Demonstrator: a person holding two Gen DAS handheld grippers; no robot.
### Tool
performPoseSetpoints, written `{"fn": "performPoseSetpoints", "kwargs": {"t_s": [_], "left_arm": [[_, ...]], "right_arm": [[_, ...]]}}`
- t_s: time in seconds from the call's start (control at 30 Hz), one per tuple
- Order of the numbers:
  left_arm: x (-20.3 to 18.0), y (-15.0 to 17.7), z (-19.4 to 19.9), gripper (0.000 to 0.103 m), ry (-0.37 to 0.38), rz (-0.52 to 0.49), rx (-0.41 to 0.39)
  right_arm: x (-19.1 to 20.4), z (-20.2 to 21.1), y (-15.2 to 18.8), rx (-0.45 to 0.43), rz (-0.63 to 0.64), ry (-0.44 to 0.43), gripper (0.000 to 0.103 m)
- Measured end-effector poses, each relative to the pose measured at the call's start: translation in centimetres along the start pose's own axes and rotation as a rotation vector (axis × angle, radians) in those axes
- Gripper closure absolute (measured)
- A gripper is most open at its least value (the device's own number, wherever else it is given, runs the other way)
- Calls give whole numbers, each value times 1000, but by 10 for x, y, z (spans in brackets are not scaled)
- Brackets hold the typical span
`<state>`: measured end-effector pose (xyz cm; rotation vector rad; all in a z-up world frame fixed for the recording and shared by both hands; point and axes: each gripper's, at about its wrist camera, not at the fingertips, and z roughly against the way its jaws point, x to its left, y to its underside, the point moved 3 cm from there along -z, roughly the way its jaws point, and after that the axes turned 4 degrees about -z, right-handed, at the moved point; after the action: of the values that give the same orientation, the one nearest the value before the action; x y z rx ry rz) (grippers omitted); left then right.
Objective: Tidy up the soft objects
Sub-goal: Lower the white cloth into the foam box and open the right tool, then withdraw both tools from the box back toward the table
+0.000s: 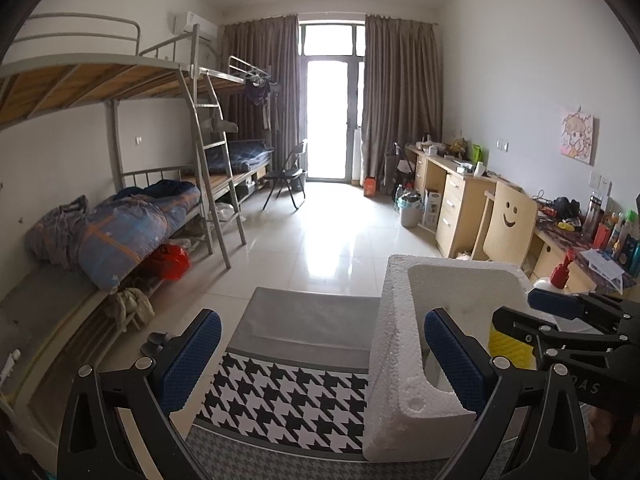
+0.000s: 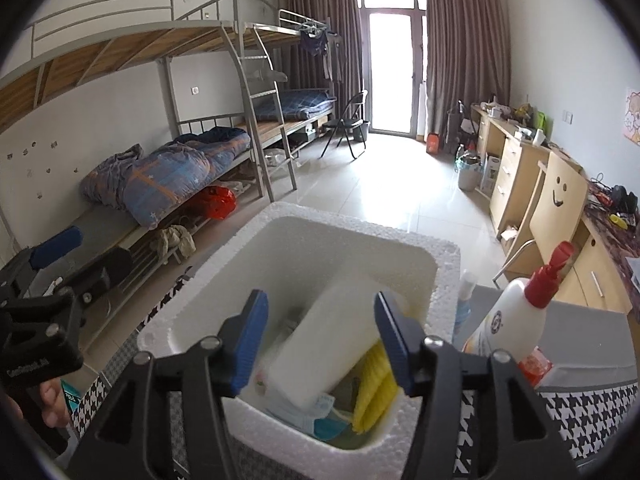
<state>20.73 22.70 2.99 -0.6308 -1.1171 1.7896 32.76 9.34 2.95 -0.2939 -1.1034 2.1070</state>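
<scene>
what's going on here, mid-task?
A person holds two grippers over a white foam box on a houndstooth cloth. The right gripper is open above a white sponge block lying in the box with a yellow sponge and face masks. The left gripper is open, straddling the box wall.

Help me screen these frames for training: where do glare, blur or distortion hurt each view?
Left wrist view: the balcony door is blown out, its glare streaks the floor tiles, and the fisheye bends the bunk bed. Right wrist view: same backlight; the white sponge inside the foam box looks motion-blurred between the right gripper fingers.
</scene>
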Motion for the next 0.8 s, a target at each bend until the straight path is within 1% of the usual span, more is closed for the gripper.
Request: {"fn": "performPoseSetpoints", "kwargs": {"t_s": [0.07, 0.13, 0.3, 0.4, 0.5, 0.6, 0.8], "left_arm": [[-1, 0, 5, 1, 3, 0, -7], [-3, 0, 10, 1, 10, -3, -14], [-7, 3, 26, 1, 29, -9, -30], [-11, 5, 38, 1, 46, -19, -43], [-14, 8, 52, 1, 45, -32, -61], [-14, 10, 66, 1, 56, -33, -76], [-20, 19, 93, 1, 78, -43, -108]], "right_arm": [[1, 6, -1, -13, -2, 6, 40], [1, 17, -2, -40, 0, 3, 29], [1, 41, -2, -98, -19, -2, 17], [4, 57, 4, -122, -10, 2, 14], [10, 69, 9, -138, -4, -7, 11], [13, 87, 17, -176, -3, -4, 7], [17, 113, 28, -215, -13, -5, 6]]}}
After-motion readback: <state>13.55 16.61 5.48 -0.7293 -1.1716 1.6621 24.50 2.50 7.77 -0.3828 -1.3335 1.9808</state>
